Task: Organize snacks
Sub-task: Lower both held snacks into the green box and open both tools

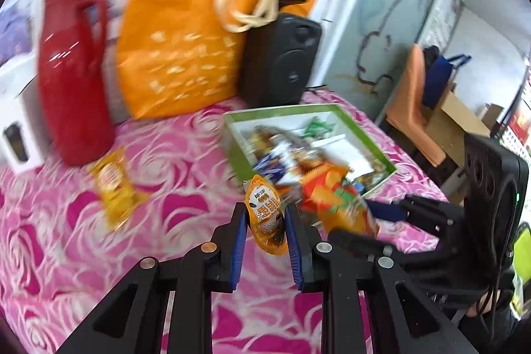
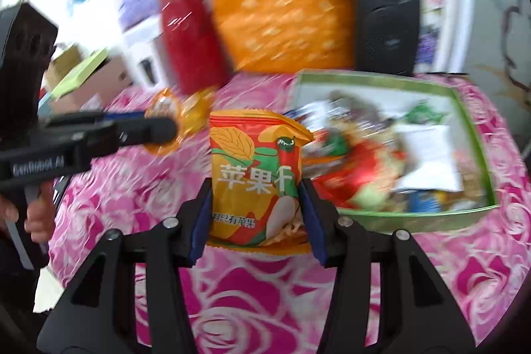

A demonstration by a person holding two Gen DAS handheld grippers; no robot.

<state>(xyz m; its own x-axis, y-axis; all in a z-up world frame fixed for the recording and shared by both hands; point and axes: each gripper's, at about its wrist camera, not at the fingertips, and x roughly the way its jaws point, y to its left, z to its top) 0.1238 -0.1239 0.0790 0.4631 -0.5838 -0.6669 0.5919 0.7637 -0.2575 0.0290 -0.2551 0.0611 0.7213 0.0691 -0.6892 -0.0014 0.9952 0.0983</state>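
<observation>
The left gripper is closed on a small orange pouch and holds it above the pink cloth, just before the green box. The right gripper clamps an orange-red packet upright, beside the box's near left corner. The box is already full of mixed snacks; one yellow packet lies alone on the cloth near the red jug.
</observation>
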